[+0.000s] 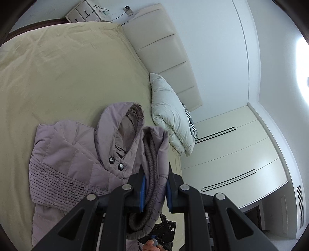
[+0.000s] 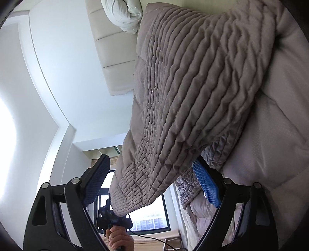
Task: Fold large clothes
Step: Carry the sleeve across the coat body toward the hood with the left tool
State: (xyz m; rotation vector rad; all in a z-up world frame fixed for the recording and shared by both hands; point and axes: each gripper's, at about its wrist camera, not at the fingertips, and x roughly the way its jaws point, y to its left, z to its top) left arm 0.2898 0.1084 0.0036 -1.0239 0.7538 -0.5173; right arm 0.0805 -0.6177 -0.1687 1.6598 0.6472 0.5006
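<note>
Lilac jacket [image 1: 77,154] lay on the bed [image 1: 67,67], left gripper [image 1: 155,185] fingers clenched on its cuff [image 1: 154,173]. Right gripper [image 2: 152,185] fingers gaped around the hem [image 2: 139,181]; better to bite deep before lifting.

A bed [image 1: 63,77] in yellow-beige sheet carries a mauve quilted jacket [image 1: 73,158] and a white duvet [image 1: 170,115].

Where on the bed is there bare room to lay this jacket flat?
Bare beige bedsheet stretches from the mauve quilted hooded jacket up to the white drawer unit. It is crowded near the white folded duvet against the cream padded headboard.
</note>
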